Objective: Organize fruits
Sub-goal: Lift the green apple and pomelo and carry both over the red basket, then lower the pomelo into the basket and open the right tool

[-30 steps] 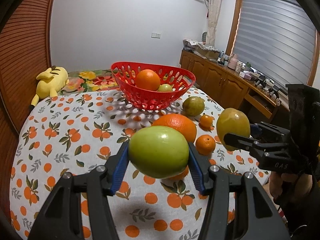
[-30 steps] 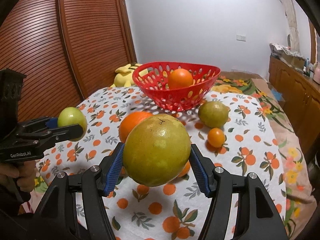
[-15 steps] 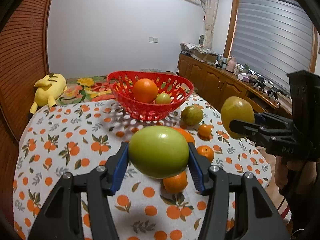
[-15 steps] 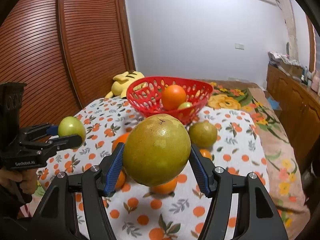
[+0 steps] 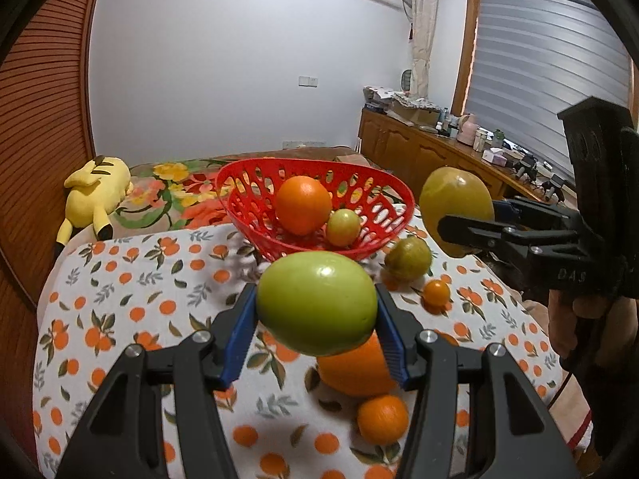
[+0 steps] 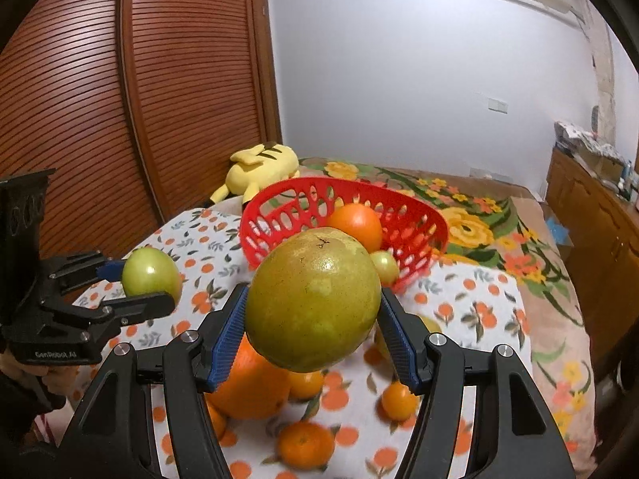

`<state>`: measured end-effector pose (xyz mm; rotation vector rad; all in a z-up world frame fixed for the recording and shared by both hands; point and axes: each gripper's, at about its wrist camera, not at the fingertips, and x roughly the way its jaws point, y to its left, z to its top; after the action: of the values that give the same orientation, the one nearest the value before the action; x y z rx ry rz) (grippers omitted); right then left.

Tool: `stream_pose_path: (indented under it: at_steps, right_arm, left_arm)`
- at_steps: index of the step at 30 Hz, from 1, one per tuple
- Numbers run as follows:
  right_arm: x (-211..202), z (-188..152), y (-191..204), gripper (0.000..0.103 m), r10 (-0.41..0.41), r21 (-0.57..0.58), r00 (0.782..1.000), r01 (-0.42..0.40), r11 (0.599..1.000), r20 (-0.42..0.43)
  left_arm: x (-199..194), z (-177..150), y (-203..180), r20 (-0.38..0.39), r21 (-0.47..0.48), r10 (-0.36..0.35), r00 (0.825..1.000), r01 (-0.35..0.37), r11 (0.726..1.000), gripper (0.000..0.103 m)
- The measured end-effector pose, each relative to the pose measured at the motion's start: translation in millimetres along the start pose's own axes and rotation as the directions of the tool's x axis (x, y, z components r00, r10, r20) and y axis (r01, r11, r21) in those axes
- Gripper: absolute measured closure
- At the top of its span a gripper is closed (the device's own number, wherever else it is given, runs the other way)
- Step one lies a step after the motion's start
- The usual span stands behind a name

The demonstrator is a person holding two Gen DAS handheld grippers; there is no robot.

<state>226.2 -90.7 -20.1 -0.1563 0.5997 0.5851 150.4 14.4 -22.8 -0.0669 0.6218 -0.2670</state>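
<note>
Fruits both lifted closer to red basket [image 5: 239, 183]: left gripper [image 5: 315, 333] jaws clamp green apple [image 5: 315, 301], right gripper [image 6: 313, 335] jaws clamp yellow-green citrus [image 6: 313, 299], both airborne just short of basket, drop-in likely next.

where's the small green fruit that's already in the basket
In the left wrist view, the small round green fruit lies inside the red perforated plastic basket, touching the right side of the large round orange, toward the basket's near wall.

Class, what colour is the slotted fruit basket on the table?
Red: the basket shows best in the left wrist view.
</note>
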Motion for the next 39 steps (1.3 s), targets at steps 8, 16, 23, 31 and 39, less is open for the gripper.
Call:
stream_pose_path:
  at_steps: [8,16,23,31,39]
  right_arm:
    - [40,23,-12,0.037,-0.001,-0.054,0.999,-0.001,0.999,-0.036]
    - [85,30,-22,0.037,-0.001,-0.094,0.994,-0.009,0.996,-0.11]
    - [111,27,-29,0.037,0.041,-0.092,0.982,-0.059,0.994,-0.186]
    - [117,25,-31,0.037,0.048,-0.098,0.975,-0.071,0.993,-0.218]
    - [117,24,-31,0.039,0.047,-0.109,0.976,-0.072,0.991,-0.215]
  left_arm:
    - [29,24,18,-0.01,-0.015,0.016,1.0,-0.016,1.0,0.048]
    - [56,43,28,-0.021,-0.016,0.025,0.999,-0.025,1.0,0.048]
    - [75,52,32,-0.032,-0.007,0.023,0.999,-0.023,1.0,0.048]
    - [94,59,34,-0.048,0.004,0.024,0.999,-0.024,1.0,0.048]
    - [107,60,33,-0.065,0.006,0.028,0.998,-0.028,1.0,0.048]
